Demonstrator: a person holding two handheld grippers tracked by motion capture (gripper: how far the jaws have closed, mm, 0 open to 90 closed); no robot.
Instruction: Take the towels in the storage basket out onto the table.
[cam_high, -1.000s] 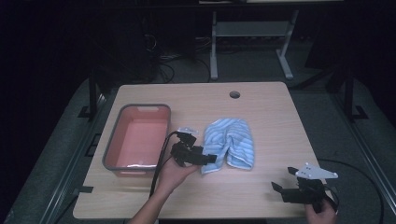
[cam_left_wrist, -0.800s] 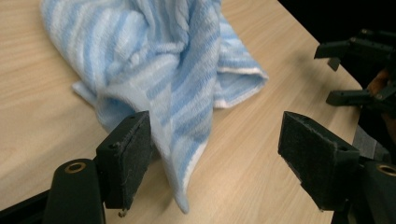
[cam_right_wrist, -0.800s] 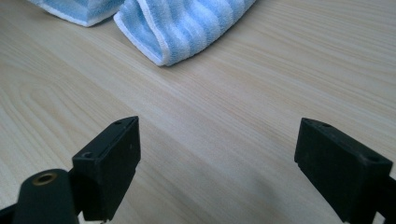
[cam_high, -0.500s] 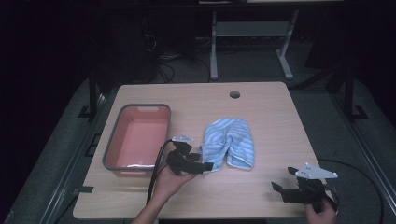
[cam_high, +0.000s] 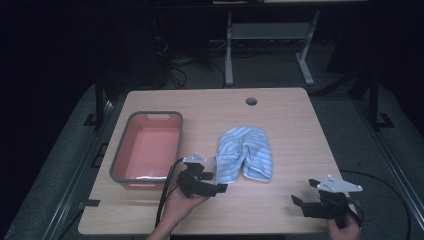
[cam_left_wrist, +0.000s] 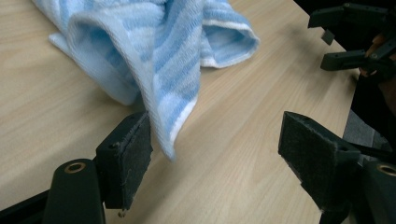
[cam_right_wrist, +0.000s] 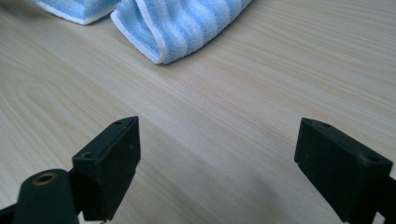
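gaping left tool (cam_left_wrist: 215, 154) beside blue striped towel (cam_high: 246, 159), towel's top cropped, right tool (cam_right_wrist: 219, 163) jaws apart

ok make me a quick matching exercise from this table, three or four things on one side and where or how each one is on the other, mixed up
Things:
1. towel
2. tub
3. left gripper
4. right gripper

States:
a. red inside, at the table's left
b. open over bare wood at the near right corner
c. striped blue, crumpled mid-table
d. open at the towel's near corner

Pairs: 1-c, 2-a, 3-d, 4-b
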